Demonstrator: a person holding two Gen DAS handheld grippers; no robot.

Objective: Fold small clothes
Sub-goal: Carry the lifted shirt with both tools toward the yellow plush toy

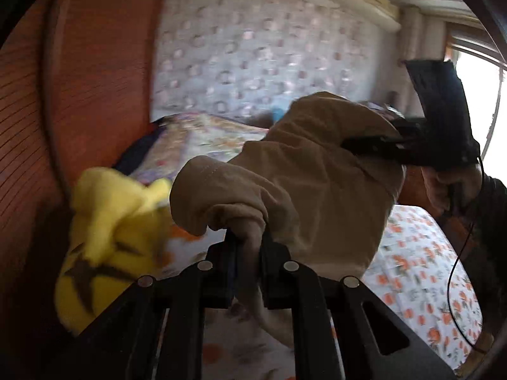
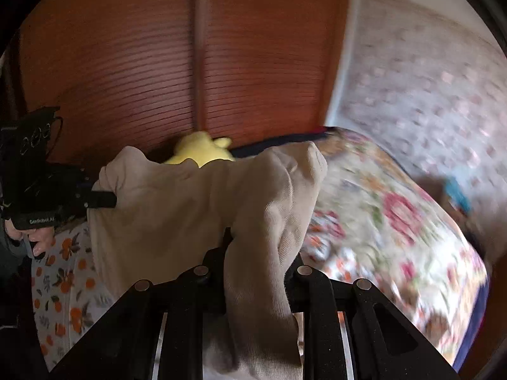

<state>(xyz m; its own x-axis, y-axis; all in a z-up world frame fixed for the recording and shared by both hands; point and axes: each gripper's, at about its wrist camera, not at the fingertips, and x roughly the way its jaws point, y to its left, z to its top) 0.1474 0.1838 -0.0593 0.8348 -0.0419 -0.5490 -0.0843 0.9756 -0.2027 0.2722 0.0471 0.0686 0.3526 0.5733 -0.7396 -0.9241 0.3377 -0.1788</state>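
Two black grippers clamp one beige knit garment (image 1: 294,171), lifted above bed with white orange-flower sheet (image 1: 421,272). Left gripper (image 1: 248,250) shut on bunched edge; right gripper (image 2: 256,253) pinches opposite edge. Garment stretched between them, long axis running gripper to gripper, loose cloth hanging down. Yellow plush toy (image 1: 111,221) near bed edge by red-brown slatted wardrobe door (image 2: 152,63). Floral quilt (image 2: 380,221) beyond garment, toward patterned wall.

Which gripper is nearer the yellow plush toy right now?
Left. The left gripper holds the beige garment beside the yellow plush toy; the right gripper grips the cloth's far end.
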